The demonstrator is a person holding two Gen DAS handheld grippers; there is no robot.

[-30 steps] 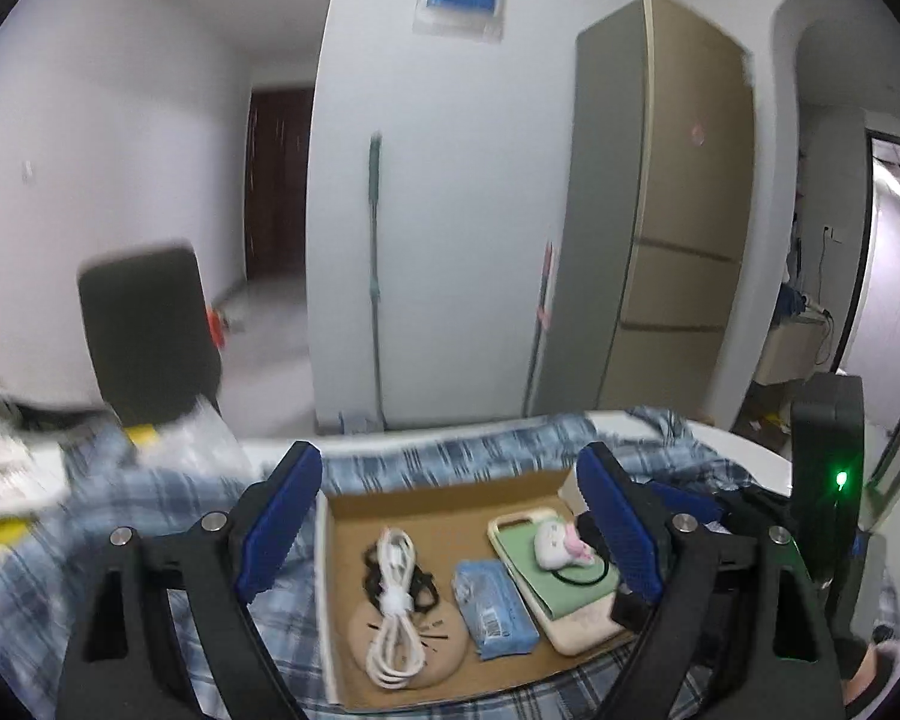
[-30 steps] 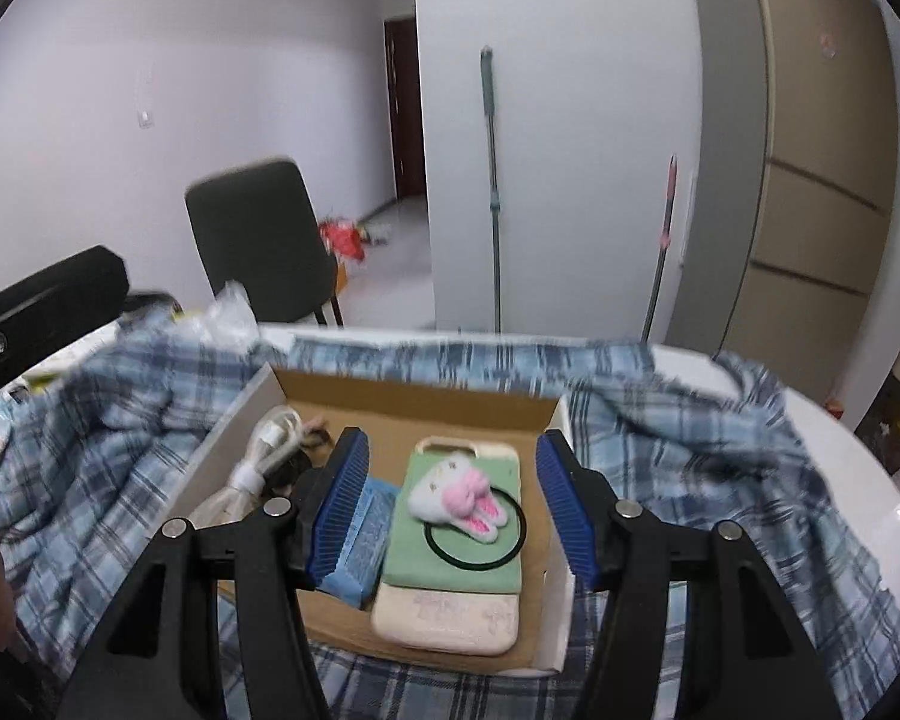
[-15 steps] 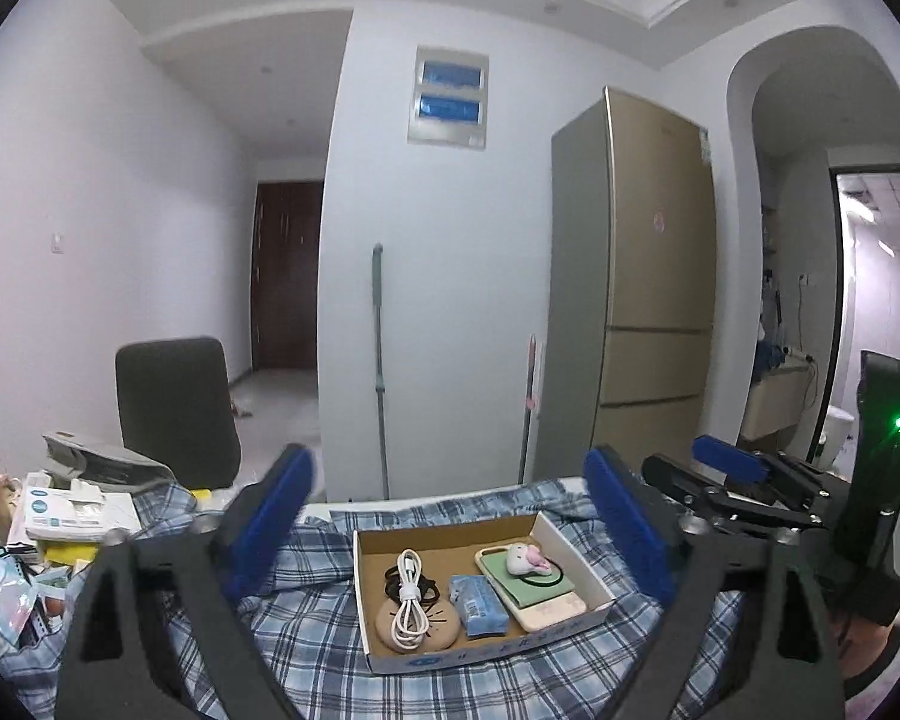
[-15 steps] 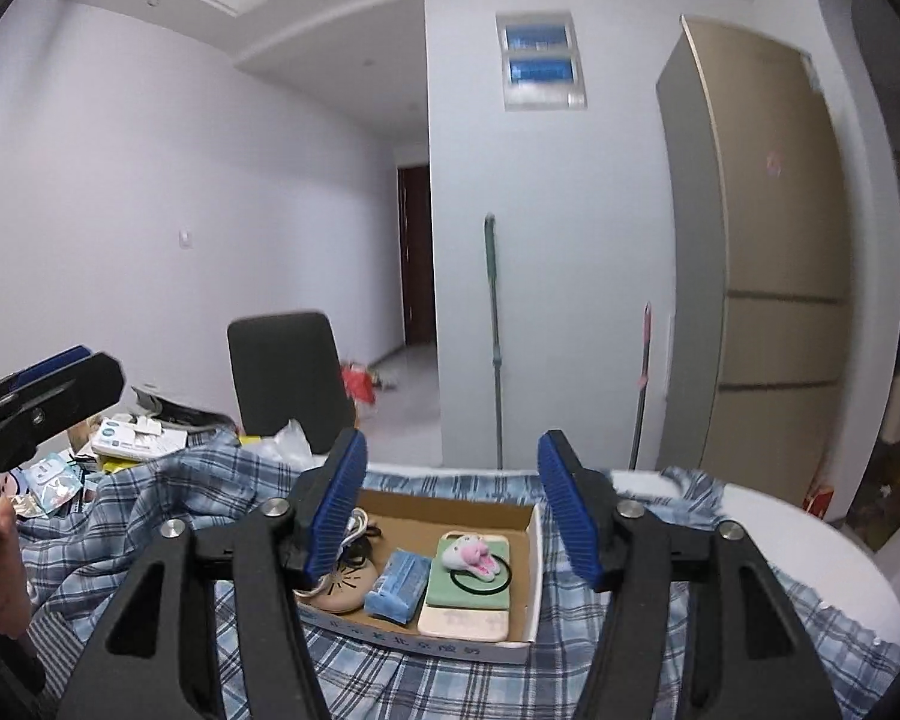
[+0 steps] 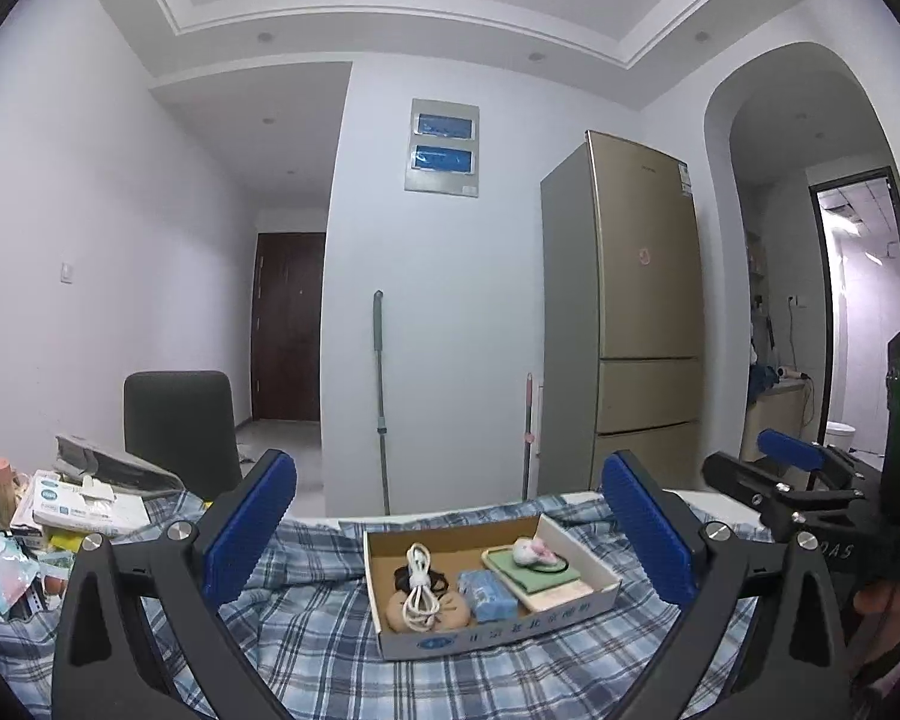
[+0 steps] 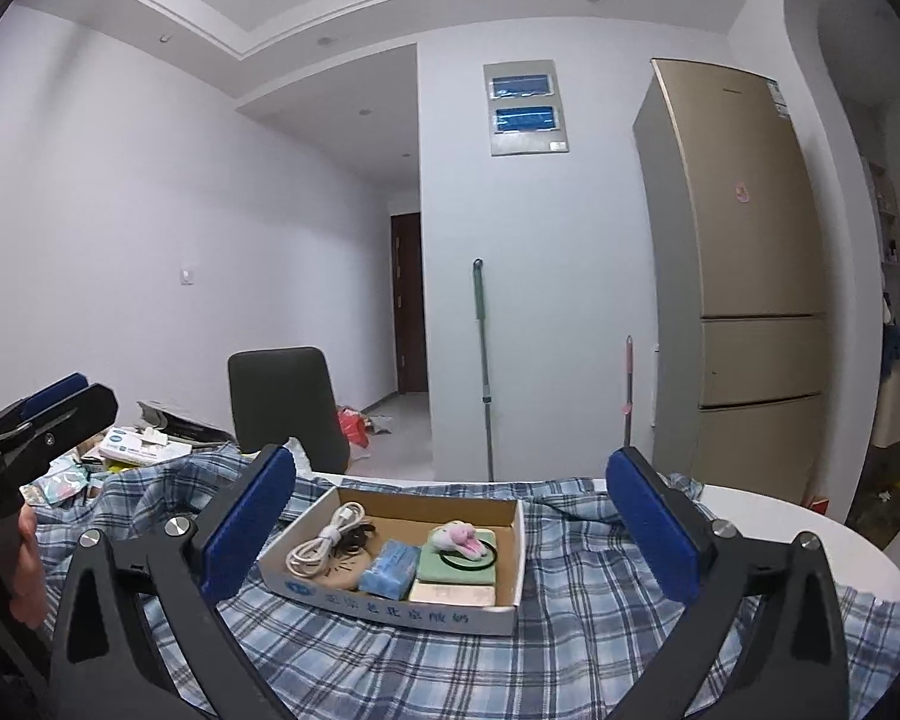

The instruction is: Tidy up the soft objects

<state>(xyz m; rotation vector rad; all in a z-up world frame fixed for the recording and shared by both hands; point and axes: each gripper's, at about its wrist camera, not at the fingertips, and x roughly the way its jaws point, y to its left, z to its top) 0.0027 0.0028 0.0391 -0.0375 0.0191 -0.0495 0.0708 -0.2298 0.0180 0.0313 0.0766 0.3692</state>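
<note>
A shallow cardboard box [image 5: 498, 639] [image 6: 390, 600] sits on a blue plaid cloth [image 5: 306, 654] [image 6: 570, 648]. In it lie a coiled white cable [image 5: 419, 591] [image 6: 324, 543] on a tan round pad [image 5: 399, 612], a blue tissue pack [image 5: 486, 594] [image 6: 390, 567], and a green phone case [image 5: 540, 576] [image 6: 456, 567] with a white-pink plush bunny [image 5: 531, 551] [image 6: 457, 537] on a black ring. My left gripper [image 5: 447, 543] is open and empty, well back from the box. My right gripper [image 6: 450, 531] is open and empty, also back from it.
A round white table [image 6: 810, 534] carries the cloth. Papers and packets [image 5: 72, 498] pile at the left. A dark chair [image 5: 180, 429] stands behind. A fridge [image 5: 636, 324] and mop handles [image 5: 380, 396] stand by the wall. The right gripper shows at the left view's right edge [image 5: 792, 459].
Both grippers have pulled up and back from the box, which now looks smaller and farther. Both stayed open and empty. The box contents have not moved.
</note>
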